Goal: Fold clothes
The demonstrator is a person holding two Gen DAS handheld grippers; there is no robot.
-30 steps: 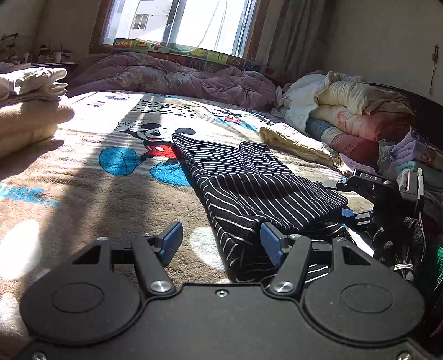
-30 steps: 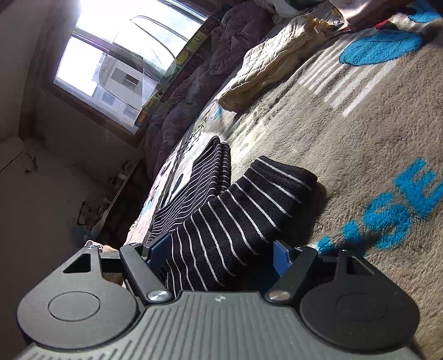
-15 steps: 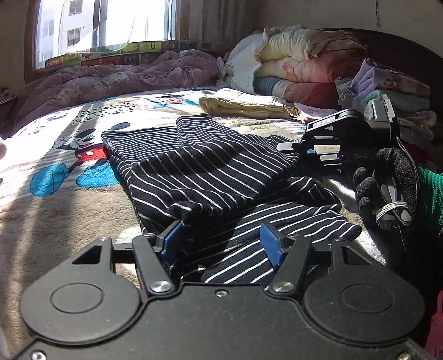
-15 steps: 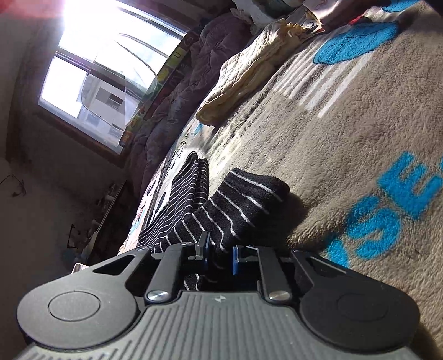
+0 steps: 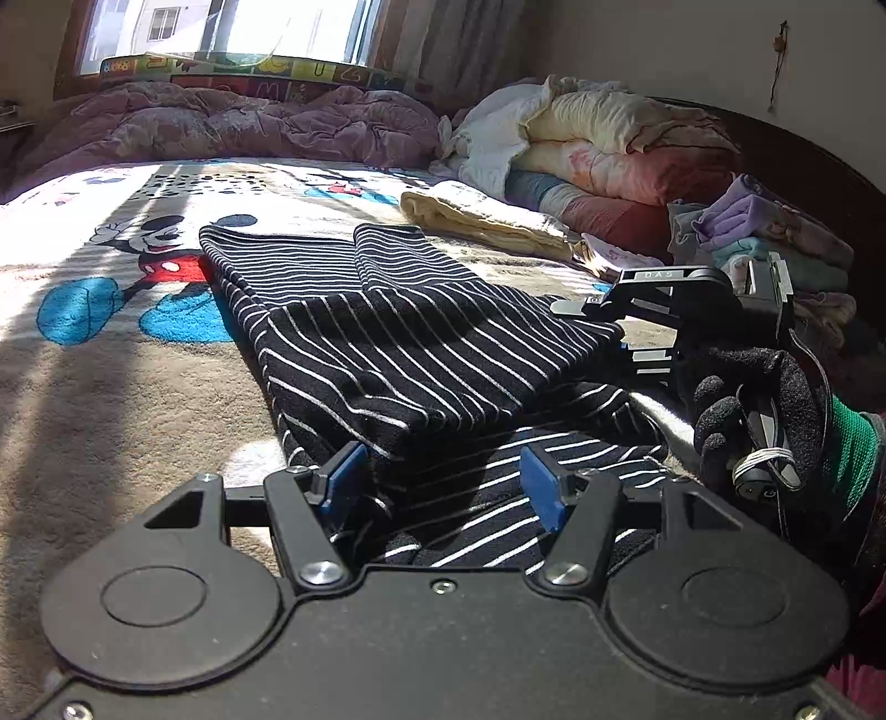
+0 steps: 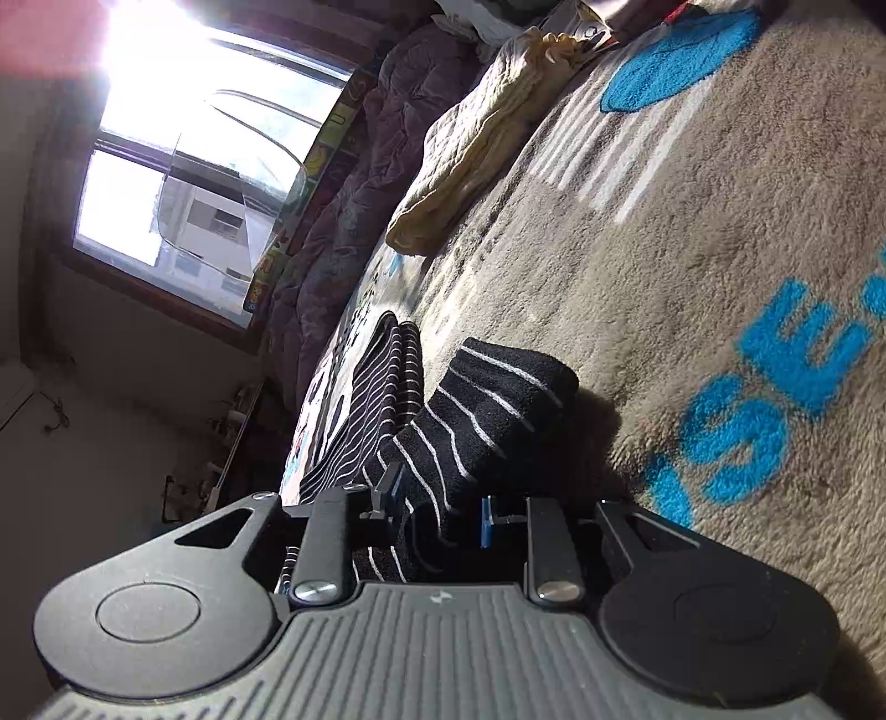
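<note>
A black garment with thin white stripes (image 5: pixel 421 343) lies partly folded on the cartoon-print blanket (image 5: pixel 111 354). My left gripper (image 5: pixel 443 487) stands open at the garment's near edge, its blue pads either side of the folded hem without pressing it. My right gripper (image 6: pixel 437 504) is at the garment's right edge, and its jaws are opening. A bunched fold of the striped fabric (image 6: pixel 487 399) still sits between them. In the left wrist view a black-gloved hand (image 5: pixel 764 410) holds that right gripper (image 5: pixel 603 327).
A folded yellow blanket (image 5: pixel 482 219) lies beyond the garment. Stacked quilts and pillows (image 5: pixel 609 144) and a pile of pastel clothes (image 5: pixel 775 238) fill the right. A rumpled purple duvet (image 5: pixel 249 122) runs under the window (image 5: pixel 221 27).
My left gripper came in low onto the garment's near hem, still open. My right gripper went from wide to shut on the striped fold, and its jaws now stand partly apart again.
</note>
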